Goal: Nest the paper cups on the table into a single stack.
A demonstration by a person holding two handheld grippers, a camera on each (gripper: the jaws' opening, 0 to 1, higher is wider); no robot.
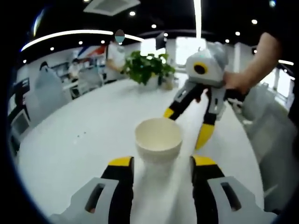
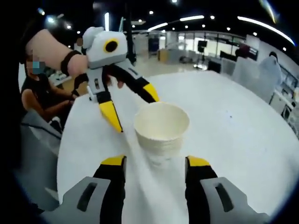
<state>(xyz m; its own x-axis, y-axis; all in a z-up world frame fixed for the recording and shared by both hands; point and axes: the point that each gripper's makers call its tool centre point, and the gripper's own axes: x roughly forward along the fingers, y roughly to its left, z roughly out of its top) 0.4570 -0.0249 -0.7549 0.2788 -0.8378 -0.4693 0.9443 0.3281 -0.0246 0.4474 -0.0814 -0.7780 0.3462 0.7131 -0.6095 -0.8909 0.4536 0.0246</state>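
A white paper cup point(image 1: 158, 139) stands upright on the white table point(image 1: 84, 140); ridges under its rim suggest cups nested inside one another. My left gripper point(image 1: 162, 163) is open, its yellow-tipped jaws just short of the cup on either side. Beyond the cup, my right gripper point(image 1: 187, 126) comes in from the right in a person's hand, open, with its tips close to the cup's far side. In the right gripper view the same cup point(image 2: 161, 126) stands just ahead of my open right gripper point(image 2: 156, 162). The left gripper point(image 2: 133, 106) hangs open behind the cup.
A potted green plant point(image 1: 148, 67) stands at the table's far end. Grey chairs point(image 1: 46, 91) line the table's edge. A seated person point(image 2: 39, 93) is beside the table point(image 2: 243, 121), whose curved edge runs close on that side.
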